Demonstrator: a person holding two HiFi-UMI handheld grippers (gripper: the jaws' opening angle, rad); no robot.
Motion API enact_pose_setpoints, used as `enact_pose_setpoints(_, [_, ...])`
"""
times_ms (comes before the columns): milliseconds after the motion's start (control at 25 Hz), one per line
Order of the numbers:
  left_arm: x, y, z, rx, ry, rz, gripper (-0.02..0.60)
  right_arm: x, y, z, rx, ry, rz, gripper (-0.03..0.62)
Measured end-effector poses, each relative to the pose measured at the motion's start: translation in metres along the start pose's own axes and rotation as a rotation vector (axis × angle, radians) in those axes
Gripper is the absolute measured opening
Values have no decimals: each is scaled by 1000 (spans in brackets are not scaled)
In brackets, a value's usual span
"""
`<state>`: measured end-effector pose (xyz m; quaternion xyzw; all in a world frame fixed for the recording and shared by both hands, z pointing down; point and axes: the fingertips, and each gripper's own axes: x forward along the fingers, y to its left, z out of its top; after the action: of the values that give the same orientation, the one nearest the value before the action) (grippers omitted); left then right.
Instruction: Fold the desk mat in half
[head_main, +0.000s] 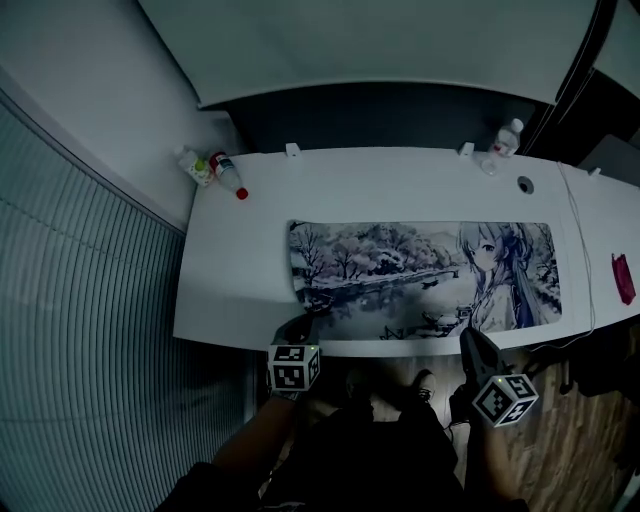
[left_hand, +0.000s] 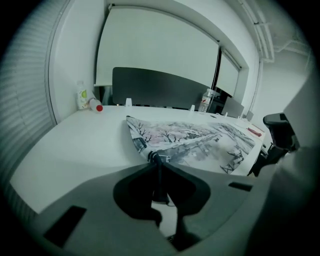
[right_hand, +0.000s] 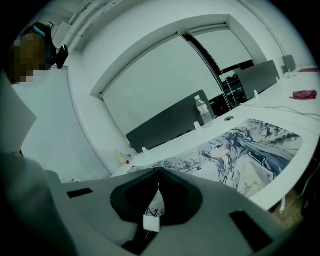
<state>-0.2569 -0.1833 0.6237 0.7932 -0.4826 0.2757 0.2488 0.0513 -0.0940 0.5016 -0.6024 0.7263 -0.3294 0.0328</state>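
Grey and white in its print of a snowy landscape and a long-haired cartoon girl, the long rectangular desk mat (head_main: 420, 270) lies lengthwise on the near half of a white, curved-edged table (head_main: 245, 270), its near edge at the table's front rim. The left tongs (left_hand: 156, 158) are pinched tight on the mat's near left corner, which stands crumpled and lifted off the surface while the rest lies flat. The right tongs (right_hand: 159, 171) are closed on the near edge below the girl's figure. At the table's far left corner a small green-and-white bottle (head_main: 194, 165) stands beside a red-capped bottle (head_main: 229, 177) lying on its side. A clear plastic water bottle (head_main: 505, 140) stands at the far right, and a small red object (head_main: 622, 278) lies past the mat's right end.
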Motion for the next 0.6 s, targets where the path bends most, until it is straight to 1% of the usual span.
enact_pose_setpoints(240, [0, -29, 18, 31, -36, -53, 38, -12, -7, 3, -11, -9, -8, 23])
enact_pose_setpoints(600, [6, -71, 32, 41, -54, -98, 38, -42, -29, 22, -12, -39, -33, 23])
